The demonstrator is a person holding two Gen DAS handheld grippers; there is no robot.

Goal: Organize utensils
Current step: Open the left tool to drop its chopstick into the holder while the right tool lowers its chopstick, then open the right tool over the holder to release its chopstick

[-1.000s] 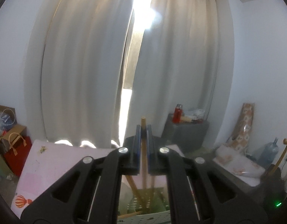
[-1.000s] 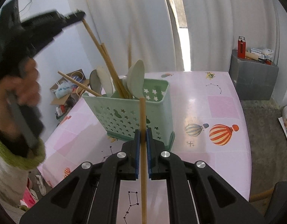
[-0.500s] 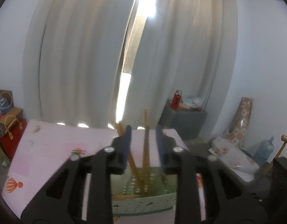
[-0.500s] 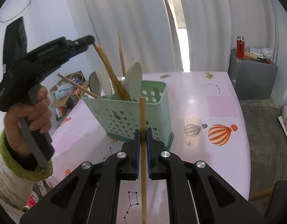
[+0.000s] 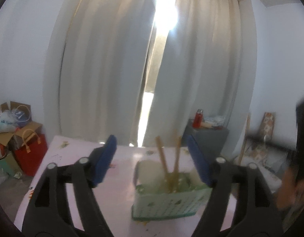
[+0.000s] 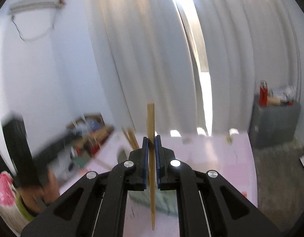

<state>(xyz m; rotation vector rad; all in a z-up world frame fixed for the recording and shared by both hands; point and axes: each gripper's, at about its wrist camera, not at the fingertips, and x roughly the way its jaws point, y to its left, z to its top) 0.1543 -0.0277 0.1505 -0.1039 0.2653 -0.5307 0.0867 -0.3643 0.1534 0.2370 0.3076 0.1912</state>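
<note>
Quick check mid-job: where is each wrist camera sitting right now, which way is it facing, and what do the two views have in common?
Left wrist: rides the left claw, jaws wide open; looks toward the white curtains over the mint-green perforated plastic utensil basket on the pink table; the blurred right hand shows at the right edge.
Right wrist: rides the right claw, shut on a light wooden chopstick; faces the curtains over the table; the blurred left hand shows lower left.
Shared: table, basket, curtains, grey cabinet.
</note>
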